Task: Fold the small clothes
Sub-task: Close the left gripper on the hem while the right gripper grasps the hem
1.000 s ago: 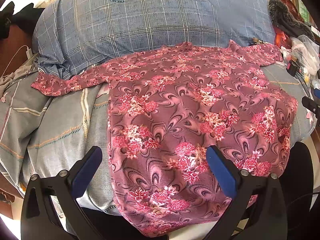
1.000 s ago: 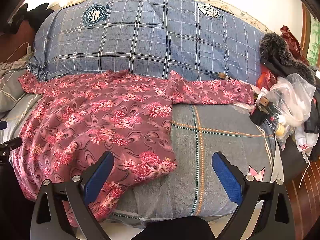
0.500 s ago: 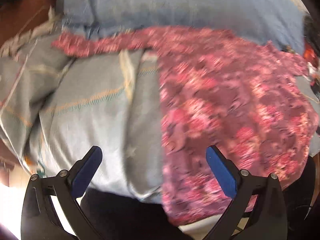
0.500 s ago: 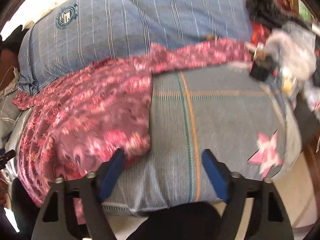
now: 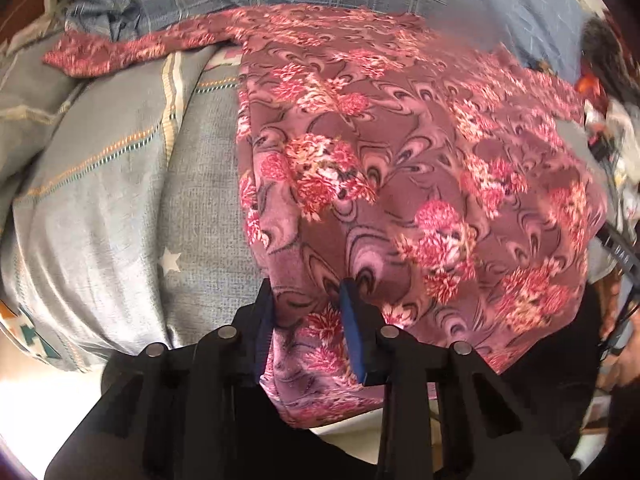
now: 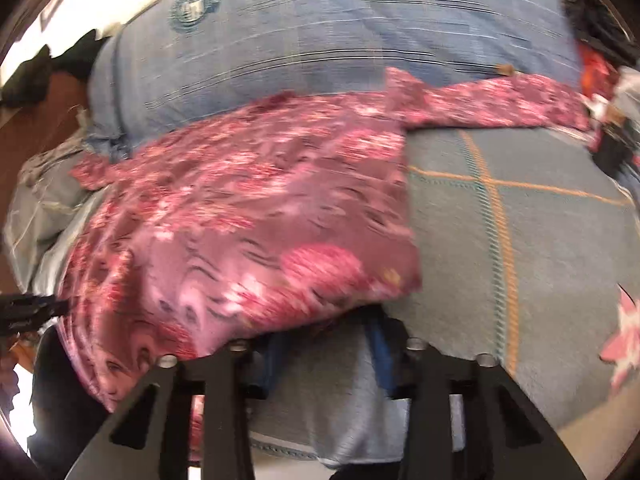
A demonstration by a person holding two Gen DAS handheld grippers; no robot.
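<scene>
Left gripper (image 5: 306, 308) has just been closing and now pinches the floral top's (image 5: 400, 168) near-left hem corner. Right gripper (image 6: 328, 344), closing too at the near-right corner; grip is blurred, can't tell. Top lies flat on the bed (image 5: 120, 200), unfolded. Both point steeply down.

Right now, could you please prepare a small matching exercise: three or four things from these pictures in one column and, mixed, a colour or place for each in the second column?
Things:
1. shirt
2. pillow
3. bedcover
4. left gripper

Descriptions:
A. blue checked, at the far end of the bed
B. at the shirt's near left corner, fabric between the closing jaws
C. grey with orange and green lines
D. maroon with pink flowers, spread flat

Pairs: 1-D, 2-A, 3-C, 4-B
</scene>
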